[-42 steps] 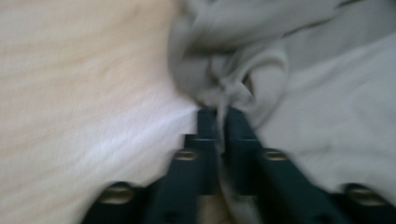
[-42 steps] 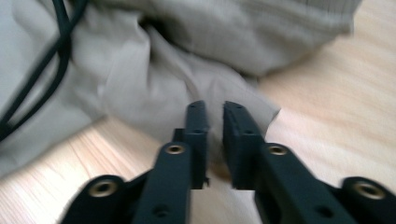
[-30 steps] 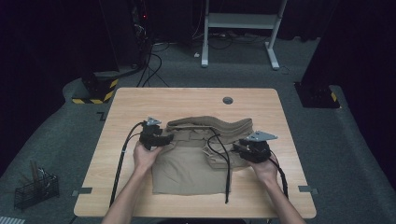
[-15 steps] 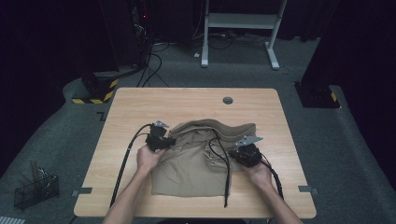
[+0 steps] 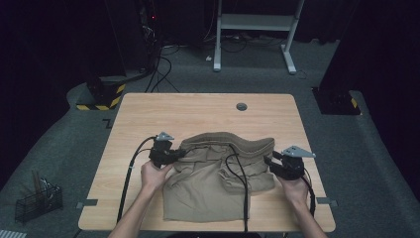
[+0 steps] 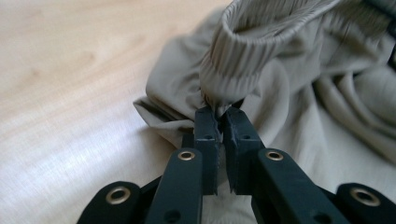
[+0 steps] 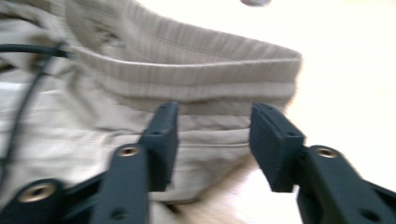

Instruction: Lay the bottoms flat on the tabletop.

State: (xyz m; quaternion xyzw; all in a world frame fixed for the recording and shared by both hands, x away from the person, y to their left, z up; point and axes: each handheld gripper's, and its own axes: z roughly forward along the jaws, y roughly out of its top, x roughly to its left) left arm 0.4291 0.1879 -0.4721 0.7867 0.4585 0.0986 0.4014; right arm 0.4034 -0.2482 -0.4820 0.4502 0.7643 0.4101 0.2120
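A khaki garment with a ribbed elastic waistband lies rumpled on the wooden table. My left gripper is at the waistband's left end. Its jaws have just been closing, and in the left gripper view the left gripper is shut on a pinch of the ribbed band. My right gripper sits at the garment's right edge. Its jaws have just been opening, and in the right gripper view the right gripper stands open, with the waistband beyond the pads and nothing pinched.
A black cable trails across the garment toward the front edge. A round grommet sits in the table's far part. On the floor are a wire basket at the left and a white desk frame behind.
The left gripper's jaws have shut on the waistband. The right gripper moved from over the cloth out to the garment's right edge and opened. The waistband now lies spread wider.
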